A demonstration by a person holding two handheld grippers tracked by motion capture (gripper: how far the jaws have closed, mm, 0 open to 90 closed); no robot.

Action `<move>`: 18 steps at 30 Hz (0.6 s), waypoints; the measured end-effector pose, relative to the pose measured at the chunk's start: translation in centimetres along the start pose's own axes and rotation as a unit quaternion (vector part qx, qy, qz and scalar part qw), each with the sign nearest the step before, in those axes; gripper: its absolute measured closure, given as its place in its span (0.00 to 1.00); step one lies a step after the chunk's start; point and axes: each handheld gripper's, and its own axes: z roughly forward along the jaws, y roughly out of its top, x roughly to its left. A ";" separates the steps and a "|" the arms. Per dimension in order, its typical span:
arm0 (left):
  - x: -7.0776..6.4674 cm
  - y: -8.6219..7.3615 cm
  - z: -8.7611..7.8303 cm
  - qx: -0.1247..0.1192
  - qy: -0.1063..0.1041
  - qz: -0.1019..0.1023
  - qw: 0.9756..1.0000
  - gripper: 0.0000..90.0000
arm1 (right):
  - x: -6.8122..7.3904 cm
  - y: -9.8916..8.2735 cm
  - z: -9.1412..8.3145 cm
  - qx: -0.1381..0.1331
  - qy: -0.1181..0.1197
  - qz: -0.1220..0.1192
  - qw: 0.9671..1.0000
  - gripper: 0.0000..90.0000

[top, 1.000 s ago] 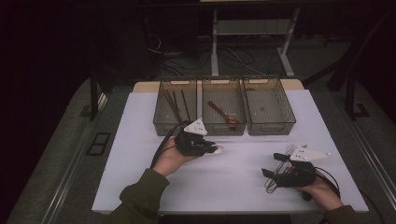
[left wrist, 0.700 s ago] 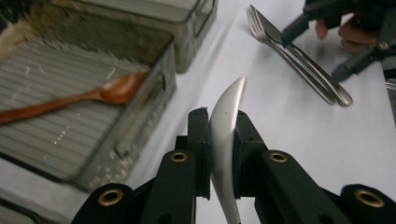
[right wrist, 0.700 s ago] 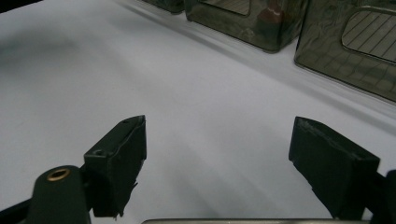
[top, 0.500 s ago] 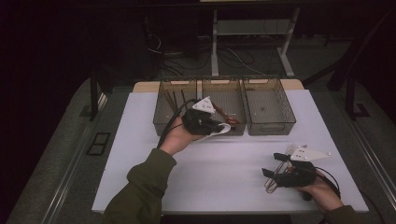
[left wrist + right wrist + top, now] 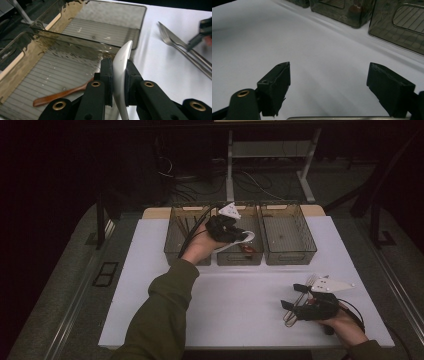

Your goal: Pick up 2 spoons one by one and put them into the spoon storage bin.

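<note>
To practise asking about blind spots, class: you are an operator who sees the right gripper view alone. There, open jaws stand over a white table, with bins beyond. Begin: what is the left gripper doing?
Observer: The left gripper is shut on a spoon.
Operator: Where is it holding that?
Observer: Above the middle bin of the three.
Operator: Is anything in that bin?
Observer: A wooden spoon lies on its floor.
</note>
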 end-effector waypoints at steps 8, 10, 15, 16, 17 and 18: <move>1.3 -0.5 3.1 0.018 0.006 -0.012 1.000 0.88 | 0.0 0.0 -0.1 -0.001 0.000 -0.003 1.000 0.21; 1.3 -0.7 3.8 0.022 0.008 -0.018 1.000 0.88 | 0.0 0.0 -0.1 -0.002 0.001 -0.003 1.000 0.21; 1.4 -1.1 5.0 0.034 0.009 -0.020 0.999 0.88 | 0.0 0.0 -0.1 -0.002 0.004 -0.004 1.000 0.21; 1.4 -1.2 5.1 0.039 0.010 -0.019 0.999 0.88 | 0.0 0.0 -0.1 -0.004 0.002 -0.003 1.000 0.21; 1.4 -1.2 5.3 0.042 0.011 -0.020 0.999 0.87 | 0.0 0.0 -0.1 -0.004 0.002 -0.003 1.000 0.21; 1.3 -1.3 5.3 0.042 0.009 -0.022 0.999 0.87 | 0.0 0.0 -0.2 -0.004 0.003 -0.003 1.000 0.21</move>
